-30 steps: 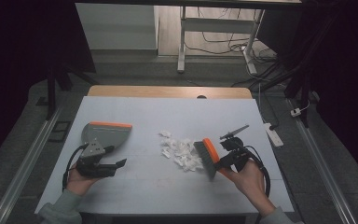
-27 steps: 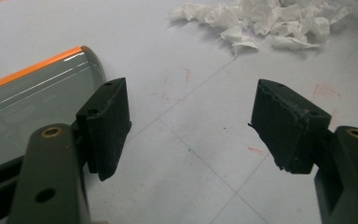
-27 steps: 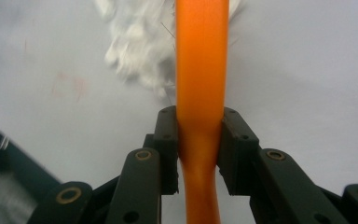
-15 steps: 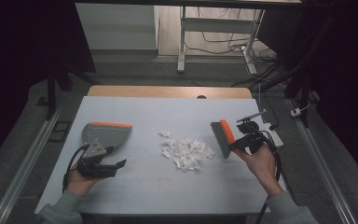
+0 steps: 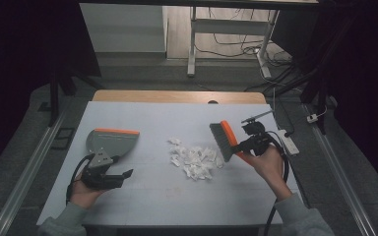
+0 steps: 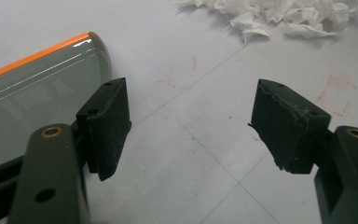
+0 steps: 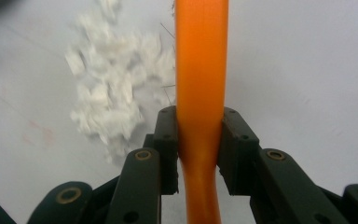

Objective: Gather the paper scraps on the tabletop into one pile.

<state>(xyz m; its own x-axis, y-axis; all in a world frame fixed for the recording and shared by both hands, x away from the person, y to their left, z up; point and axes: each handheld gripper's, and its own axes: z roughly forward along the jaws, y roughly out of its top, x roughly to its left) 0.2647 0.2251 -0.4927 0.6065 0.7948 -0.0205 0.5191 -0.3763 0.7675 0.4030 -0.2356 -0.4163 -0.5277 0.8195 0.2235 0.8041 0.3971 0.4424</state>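
Paper scraps (image 5: 194,160) lie heaped near the middle of the white bench (image 5: 177,196), between a grey dustpan (image 5: 110,142) with an orange lip toward the left edge and a hand brush (image 5: 224,140) held over the right half. The right gripper (image 5: 248,145) is clamped on the brush's orange handle (image 7: 201,70), both jaws pressed against it in the right gripper view; the grey bristle head stands just beside the heap's right fringe, its long axis running from the near edge toward the far edge. The scraps therefore sit to the left of the bristles, on the line toward the dustpan, so a leftward sweep looks like the coming move. The left gripper (image 5: 113,178) rests near the front-left corner with its jaws spread wide and nothing between them, the dustpan's rounded corner just beside one jaw in the left gripper view. Of the two hands, the right is much the nearer to the scraps.
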